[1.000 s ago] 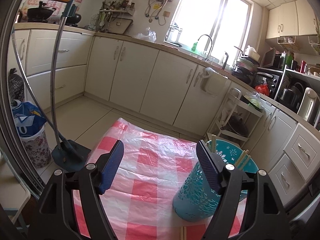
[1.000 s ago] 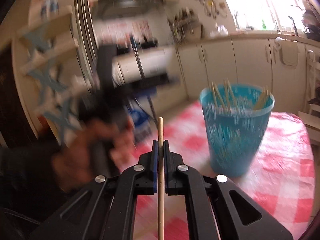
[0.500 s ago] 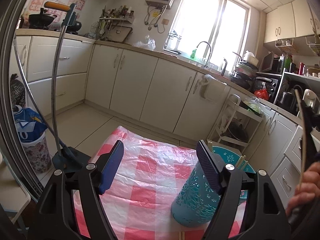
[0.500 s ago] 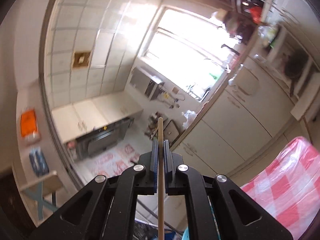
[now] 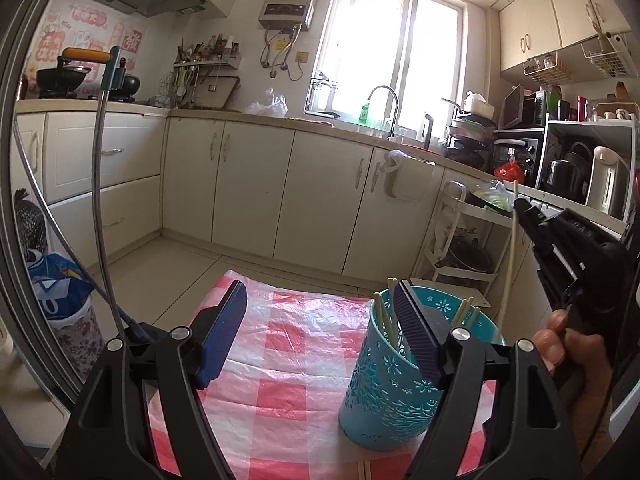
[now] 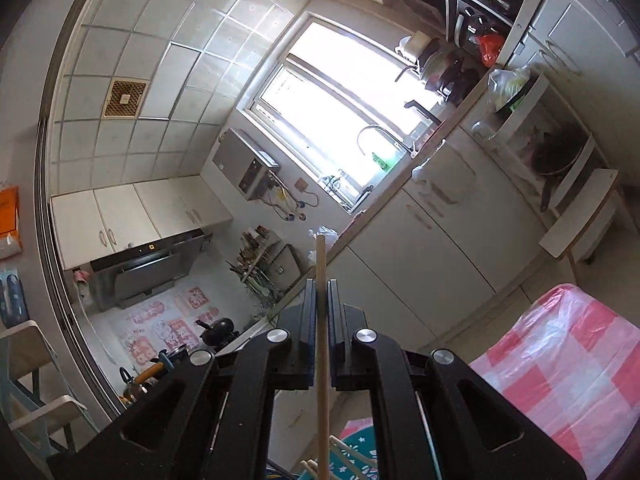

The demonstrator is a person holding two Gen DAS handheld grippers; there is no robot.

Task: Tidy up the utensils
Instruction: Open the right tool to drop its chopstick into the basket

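Writing: pink wall stickers behind the stove carry characters too small to read.
Chopstick (image 6: 322,344): one pale, thin wooden stick, pinched upright in the right gripper (image 6: 320,300), above the holder's rim.
Holder (image 5: 390,384): one teal perforated cup with flower cut-outs, standing on the pink-checked tablecloth (image 5: 288,344); about six chopsticks inside.
Left gripper (image 5: 320,334): jaws spread wide, empty, right pad at the holder's rim.
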